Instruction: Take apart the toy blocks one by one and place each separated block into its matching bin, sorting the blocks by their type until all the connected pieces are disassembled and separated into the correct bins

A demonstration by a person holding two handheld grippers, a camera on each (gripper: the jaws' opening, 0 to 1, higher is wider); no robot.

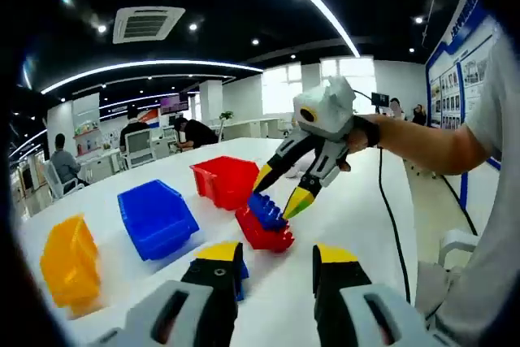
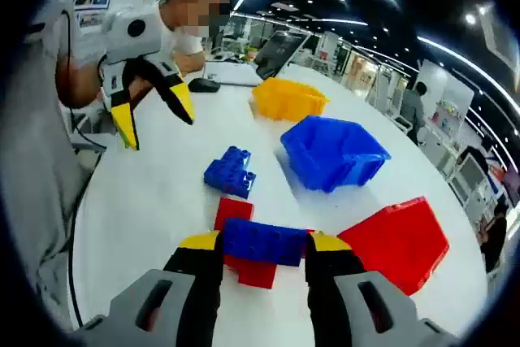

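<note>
Right gripper view: right gripper (image 2: pixel 262 251) at 6 o'clock, yellow-tipped jaws clamped on either end of a blue block (image 2: pixel 264 241) that sits atop a red block (image 2: pixel 244 241), the stack resting on the white table (image 2: pixel 146 193). Loose blue block cluster (image 2: pixel 231 172) just beyond, toward 11 o'clock, lying free on the table. Left gripper (image 2: pixel 153 118) up at 10 o'clock, jaws spread apart and holding nothing, well above the tabletop. Blue bin (image 2: pixel 335 152) at 1 o'clock, yellow bin (image 2: pixel 288 99) at 12 o'clock behind it, red bin (image 2: pixel 400 241) at 3 o'clock, just beside the right jaw.

Left gripper view: left gripper's own jaws at 6 o'clock, parted, with the loose blue cluster peeking beside the left jaw. Red, blue and yellow bins ranged from centre round to 8 o'clock.

Beyond the table: open office, desks, seated people, ceiling light strips, poster wall at 3 o'clock.
</note>
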